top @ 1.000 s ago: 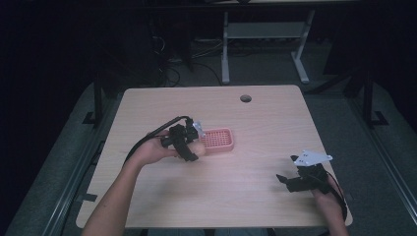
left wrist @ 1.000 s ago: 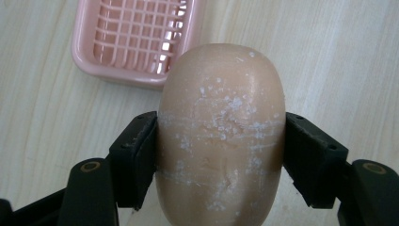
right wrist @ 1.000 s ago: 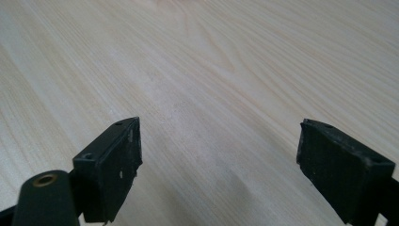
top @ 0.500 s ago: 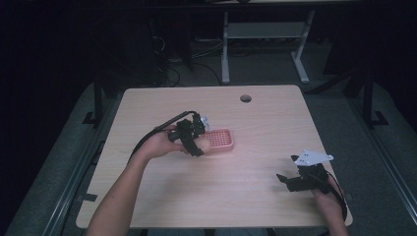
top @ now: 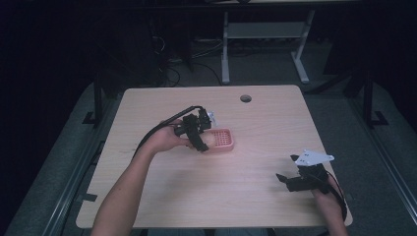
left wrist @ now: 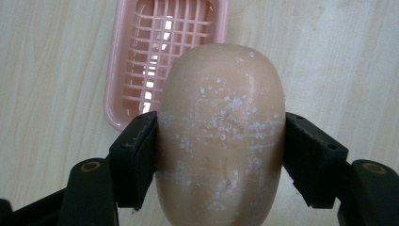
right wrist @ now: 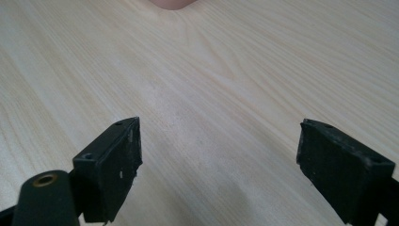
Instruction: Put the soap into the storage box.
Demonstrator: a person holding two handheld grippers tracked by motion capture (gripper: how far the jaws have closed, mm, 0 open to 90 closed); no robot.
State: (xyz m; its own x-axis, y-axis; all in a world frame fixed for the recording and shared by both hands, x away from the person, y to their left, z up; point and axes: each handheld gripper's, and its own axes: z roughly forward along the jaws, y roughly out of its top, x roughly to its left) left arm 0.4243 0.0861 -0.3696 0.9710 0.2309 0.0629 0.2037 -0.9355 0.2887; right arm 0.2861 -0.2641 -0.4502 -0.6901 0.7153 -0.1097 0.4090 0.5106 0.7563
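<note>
I've got the left gripper [left wrist: 221, 141] clamped on the soap bar [left wrist: 221, 136], 1 jaw on each flank, held just above the near end of the pink soap tray [left wrist: 129, 61]. Tray sits mid-worktop, slightly toward the left edge of the table [top: 255, 191]. Right gripper [right wrist: 221, 165] has jaws spread wide, nothing between them, near the front-right corner.
</note>
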